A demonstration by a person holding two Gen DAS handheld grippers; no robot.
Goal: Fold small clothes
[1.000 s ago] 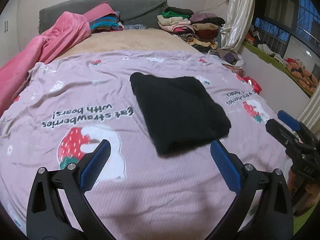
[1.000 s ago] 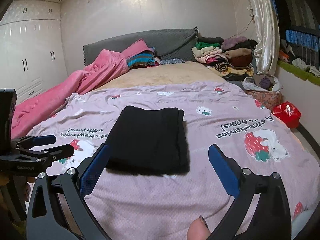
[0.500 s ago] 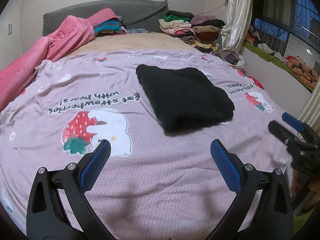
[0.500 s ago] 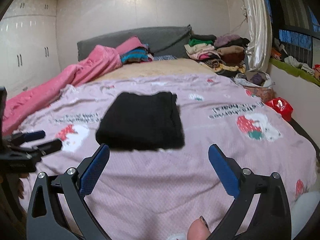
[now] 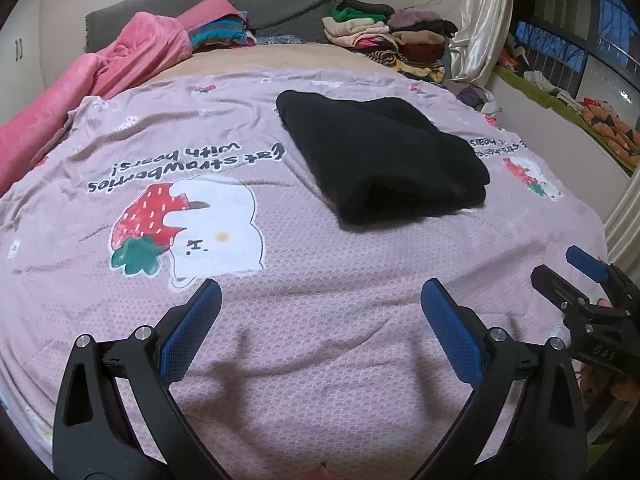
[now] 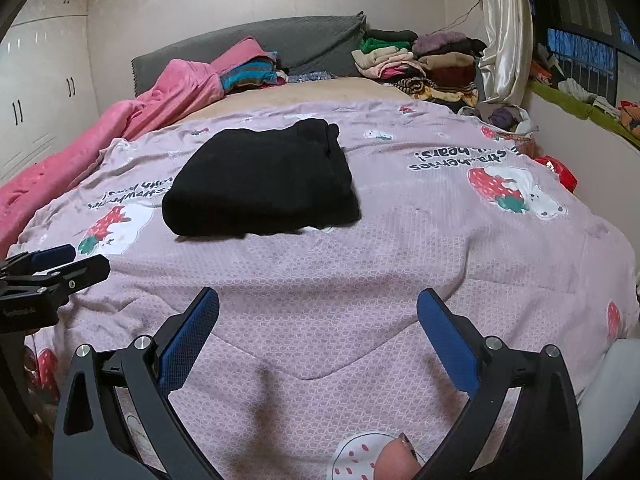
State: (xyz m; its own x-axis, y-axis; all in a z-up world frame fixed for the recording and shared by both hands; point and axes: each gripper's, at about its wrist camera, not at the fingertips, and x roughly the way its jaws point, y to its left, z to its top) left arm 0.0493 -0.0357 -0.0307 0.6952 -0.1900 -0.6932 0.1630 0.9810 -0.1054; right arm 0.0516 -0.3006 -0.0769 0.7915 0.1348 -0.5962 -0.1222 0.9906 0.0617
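Looking along the left gripper (image 5: 320, 304), its blue-padded fingers stand spread wide and empty above the pink strawberry-print bedspread (image 5: 280, 320). The folded black garment (image 5: 380, 160) lies flat on the bedspread ahead of this gripper and a little to its right, well apart from the fingertips. A printed bear with a strawberry (image 5: 188, 232) sits ahead to its left. The right gripper (image 5: 576, 270) shows at the far right edge, off the cloth.

From the right wrist, the right gripper (image 6: 318, 308) is likewise released, holding nothing. The black garment lies ahead and to its left, well clear of both fingers. The left gripper enters at the left edge, beside the bedspread. Stacked clothes (image 6: 416, 64) rest far ahead by the headboard (image 6: 288, 46).
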